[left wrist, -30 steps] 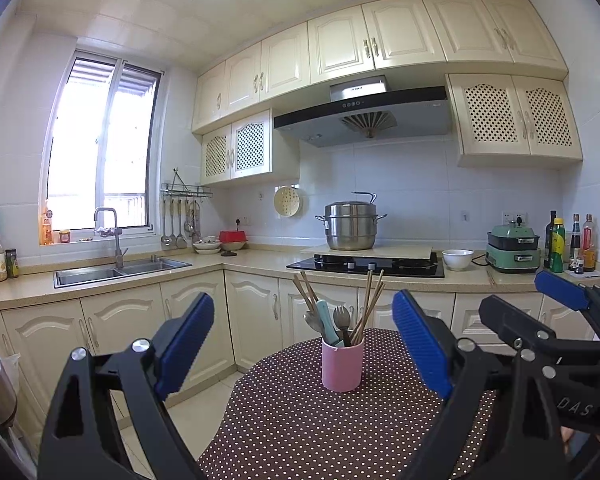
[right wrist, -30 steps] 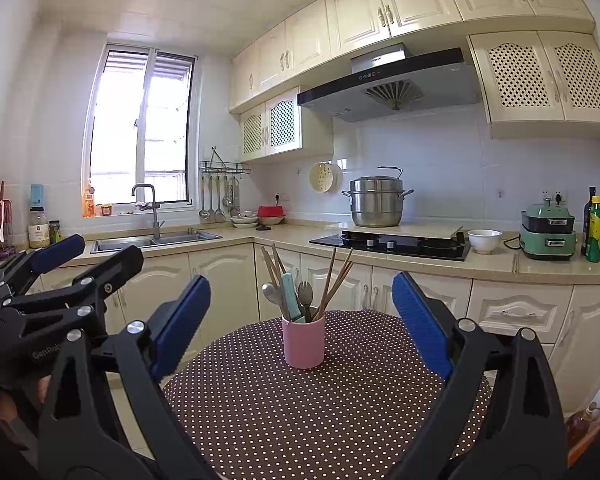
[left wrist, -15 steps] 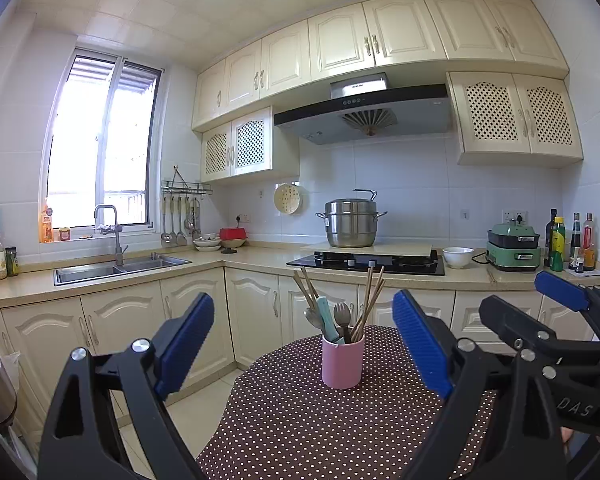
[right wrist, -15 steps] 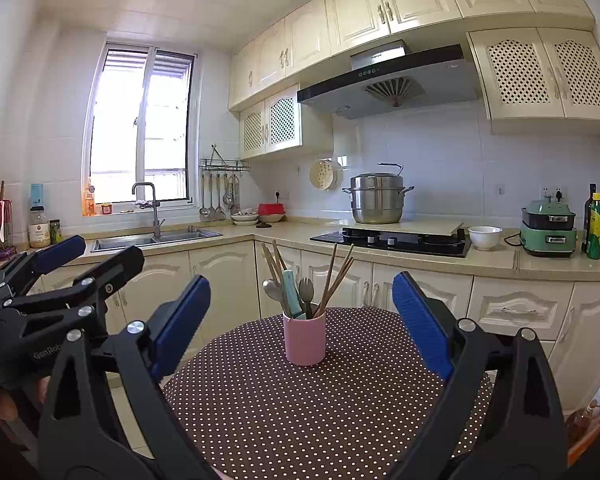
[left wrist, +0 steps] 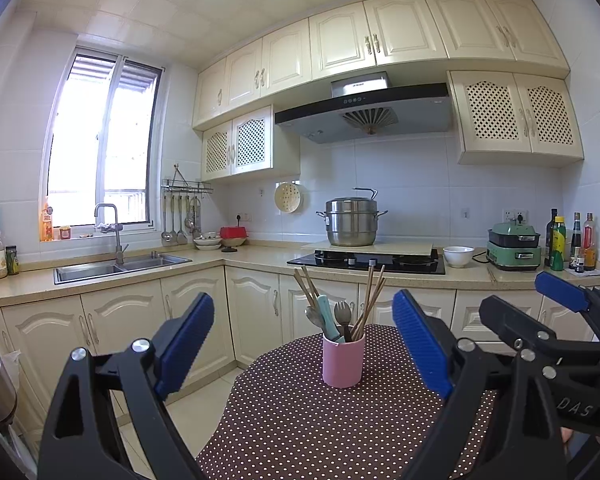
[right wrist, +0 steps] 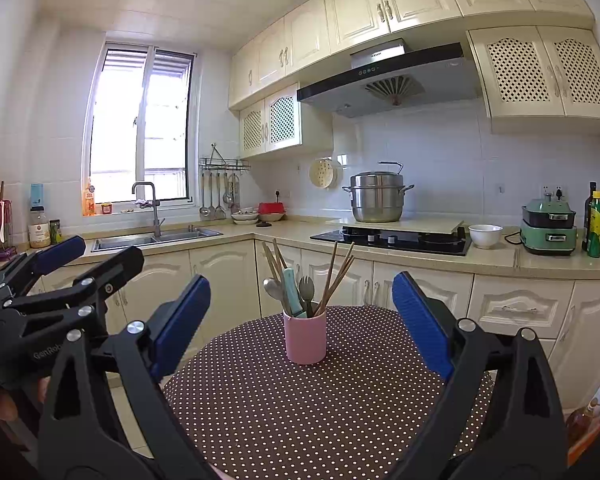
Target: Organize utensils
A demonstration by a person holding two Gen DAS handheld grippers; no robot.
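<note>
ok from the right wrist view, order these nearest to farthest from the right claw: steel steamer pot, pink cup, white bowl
1. pink cup, on the dotted table, straight ahead between the open right claw fingers.
2. white bowl, on the counter, ahead to the right.
3. steel steamer pot, behind the stove, by the back wall.

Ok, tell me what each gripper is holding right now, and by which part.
Nothing. The left gripper and right gripper are both open and empty, short of the pink cup of utensils.

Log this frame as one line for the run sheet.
left hand-held gripper: open, empty | right hand-held gripper: open, empty | pink cup: upright on dotted table, holding utensils | stage: nothing grasped yet
</note>
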